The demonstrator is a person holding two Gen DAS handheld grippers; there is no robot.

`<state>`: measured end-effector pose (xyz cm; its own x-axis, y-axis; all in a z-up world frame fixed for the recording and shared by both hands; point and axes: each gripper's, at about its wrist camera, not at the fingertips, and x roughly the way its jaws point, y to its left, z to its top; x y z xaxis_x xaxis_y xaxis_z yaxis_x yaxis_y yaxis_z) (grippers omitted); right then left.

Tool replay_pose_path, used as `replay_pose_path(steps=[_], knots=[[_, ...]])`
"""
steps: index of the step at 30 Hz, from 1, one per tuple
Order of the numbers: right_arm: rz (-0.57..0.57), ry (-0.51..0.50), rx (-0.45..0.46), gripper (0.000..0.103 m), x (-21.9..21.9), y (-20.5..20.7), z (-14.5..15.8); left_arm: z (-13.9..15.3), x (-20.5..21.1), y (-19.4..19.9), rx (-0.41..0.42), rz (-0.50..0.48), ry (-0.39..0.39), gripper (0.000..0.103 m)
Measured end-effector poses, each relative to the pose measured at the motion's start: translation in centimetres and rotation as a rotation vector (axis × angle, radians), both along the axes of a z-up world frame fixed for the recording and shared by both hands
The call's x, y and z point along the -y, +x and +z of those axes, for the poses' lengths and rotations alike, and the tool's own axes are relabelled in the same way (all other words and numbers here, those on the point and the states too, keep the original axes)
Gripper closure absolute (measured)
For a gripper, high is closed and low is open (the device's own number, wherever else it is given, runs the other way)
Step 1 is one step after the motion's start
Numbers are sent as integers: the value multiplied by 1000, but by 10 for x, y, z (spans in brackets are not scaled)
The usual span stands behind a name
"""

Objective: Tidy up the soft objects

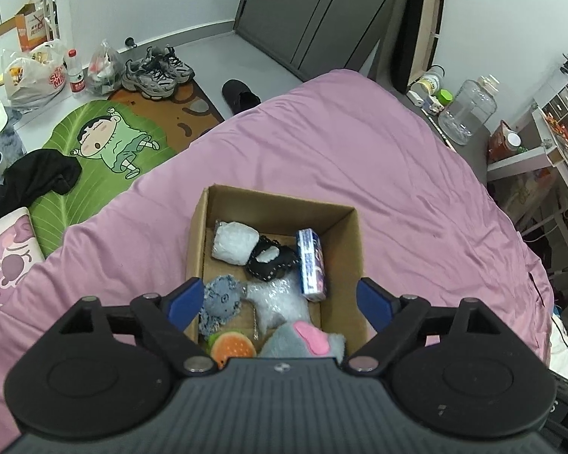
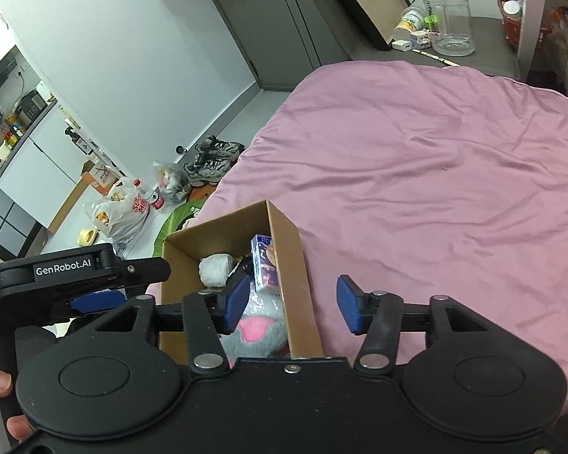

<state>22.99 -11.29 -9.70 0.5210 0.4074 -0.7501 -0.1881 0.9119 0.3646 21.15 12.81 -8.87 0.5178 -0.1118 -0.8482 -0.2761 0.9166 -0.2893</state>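
An open cardboard box [image 1: 354, 249] sits on the pink bed [image 1: 359, 159]. Inside lie a white bubble-wrap bundle [image 1: 234, 243], a black pouch [image 1: 270, 263], a blue tissue pack [image 1: 312, 263], a blue denim toy [image 1: 221, 300], clear bubble wrap [image 1: 278, 300], an orange burger toy [image 1: 233, 347] and a grey plush with pink ear [image 1: 303, 340]. My left gripper [image 1: 280, 302] is open and empty above the box. My right gripper [image 2: 291, 304] is open and empty, straddling the box's right wall [image 2: 295, 280]; the plush [image 2: 259, 331] and tissue pack [image 2: 265, 263] show there.
Left of the bed the floor holds a green cartoon mat [image 1: 106, 143], black clothing [image 1: 38, 178], sneakers [image 1: 155, 72], plastic bags [image 1: 34, 75] and a black slipper [image 1: 240, 94]. A nightstand with a big clear jug [image 1: 467, 109] stands beyond the bed. The left gripper shows in the right wrist view [image 2: 94, 299].
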Motion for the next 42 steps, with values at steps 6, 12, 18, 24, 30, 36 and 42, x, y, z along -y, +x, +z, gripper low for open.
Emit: replay_pose_path(steps=[6,12,18,24,30,36,42], knots=[[-14,11,28,30,20,-15,14,15,20,-12,-2,-50,38,10],[-29,23,63,15,36,-28,28,37,39,-28,31,-64,83,7],[-42,39,82,4,53,-45,40,58,54,-47,55,-62,117,6],[-62,49,114,0,72,-65,54,80,70,-78,110,-57,140,4],[-39,47,163,0,89,-89,76,105,89,-112,167,-53,166,1],[20,25,186,0,96,-118,100,134,105,-152,227,-47,185,0],[64,-13,221,0,95,-153,117,150,115,-191,272,-40,196,0]])
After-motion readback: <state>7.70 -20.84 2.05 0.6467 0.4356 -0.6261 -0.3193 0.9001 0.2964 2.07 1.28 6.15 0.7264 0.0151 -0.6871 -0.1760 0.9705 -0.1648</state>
